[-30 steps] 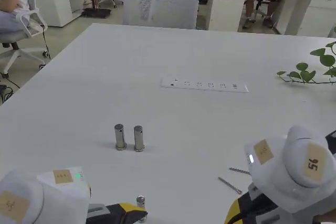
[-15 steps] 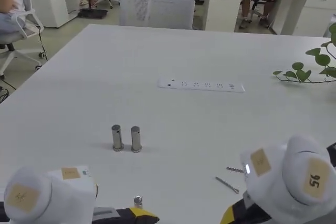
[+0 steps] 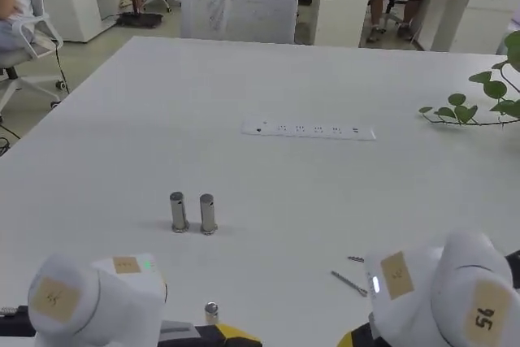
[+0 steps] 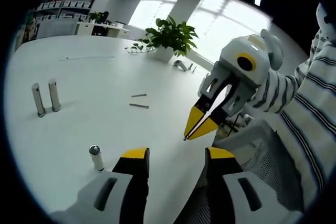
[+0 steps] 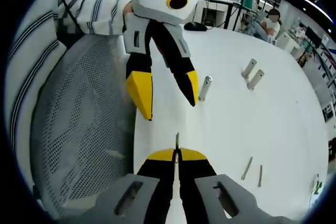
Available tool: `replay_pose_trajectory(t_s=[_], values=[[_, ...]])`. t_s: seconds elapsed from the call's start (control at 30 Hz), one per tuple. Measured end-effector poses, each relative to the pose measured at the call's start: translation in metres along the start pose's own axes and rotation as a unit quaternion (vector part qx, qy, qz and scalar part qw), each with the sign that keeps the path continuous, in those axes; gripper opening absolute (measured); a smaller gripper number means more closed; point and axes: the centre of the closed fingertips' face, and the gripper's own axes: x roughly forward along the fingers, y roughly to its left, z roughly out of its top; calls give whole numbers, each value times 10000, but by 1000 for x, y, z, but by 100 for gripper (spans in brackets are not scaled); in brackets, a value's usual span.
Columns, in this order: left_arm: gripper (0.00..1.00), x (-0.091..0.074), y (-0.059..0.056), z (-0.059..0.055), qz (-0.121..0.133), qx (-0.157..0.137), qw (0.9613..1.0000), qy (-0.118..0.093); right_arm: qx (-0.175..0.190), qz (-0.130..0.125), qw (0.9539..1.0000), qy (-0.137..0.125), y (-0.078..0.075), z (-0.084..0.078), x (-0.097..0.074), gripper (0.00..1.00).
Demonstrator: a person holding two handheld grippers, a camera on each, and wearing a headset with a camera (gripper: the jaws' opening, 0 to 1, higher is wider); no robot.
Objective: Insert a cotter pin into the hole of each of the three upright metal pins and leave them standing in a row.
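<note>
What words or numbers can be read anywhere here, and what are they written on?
"56": on the round sticker on the right gripper.
Square sticker on the same gripper: too blurred to read.
Two tan stickers on the left gripper: marks too blurred to read.
Power strip: marks too small to read.

Left tongs [image 3: 236,335] and right tongs [image 3: 359,339] cut by head view's bottom edge, far cotter pin [image 3: 355,259] half behind right tongs, thin pin [image 5: 177,141] mostly buried between their closed jaws
</note>
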Motion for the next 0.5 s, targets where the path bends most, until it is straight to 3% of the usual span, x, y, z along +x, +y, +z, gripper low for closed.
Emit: replay_pose_trajectory(t_s=[0.5], values=[[35,8,-2,0,-47,-37,10000,26,-42,-362,9993,-34,1,2,1,2]])
